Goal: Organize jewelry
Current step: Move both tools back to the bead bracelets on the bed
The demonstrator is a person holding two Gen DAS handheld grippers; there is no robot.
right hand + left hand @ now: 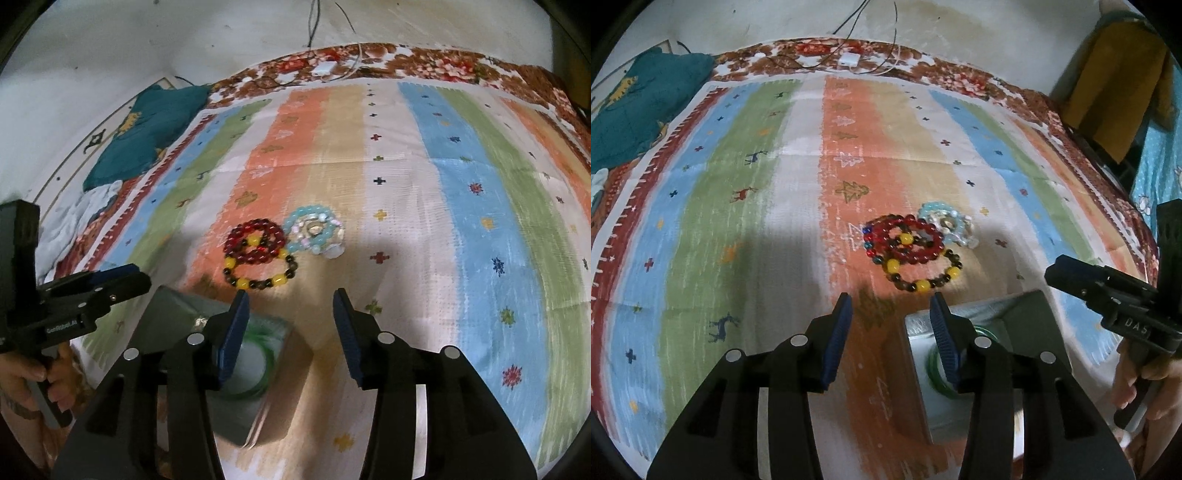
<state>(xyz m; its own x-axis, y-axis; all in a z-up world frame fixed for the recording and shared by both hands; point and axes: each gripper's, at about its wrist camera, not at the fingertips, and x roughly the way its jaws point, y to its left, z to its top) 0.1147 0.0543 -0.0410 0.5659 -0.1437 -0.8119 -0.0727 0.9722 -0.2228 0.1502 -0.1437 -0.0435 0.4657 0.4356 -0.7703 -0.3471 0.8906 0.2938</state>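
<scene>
My left gripper (890, 306) and right gripper (290, 304) both hang apart and empty above the box (960, 321) holding one green bangle (264, 341), while three beaded bracelets (912, 247) lie piled mid-cloth (738, 206), unsorted, I judge.

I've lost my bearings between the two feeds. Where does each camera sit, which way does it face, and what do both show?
Left wrist: on the left gripper, angled down at the striped cloth; open jaws, with the right gripper and hand at right.
Right wrist: on the right gripper, angled down likewise; open jaws, left gripper and hand at left.
Shared: the bead bracelets, and the open box holding a green bangle.
</scene>
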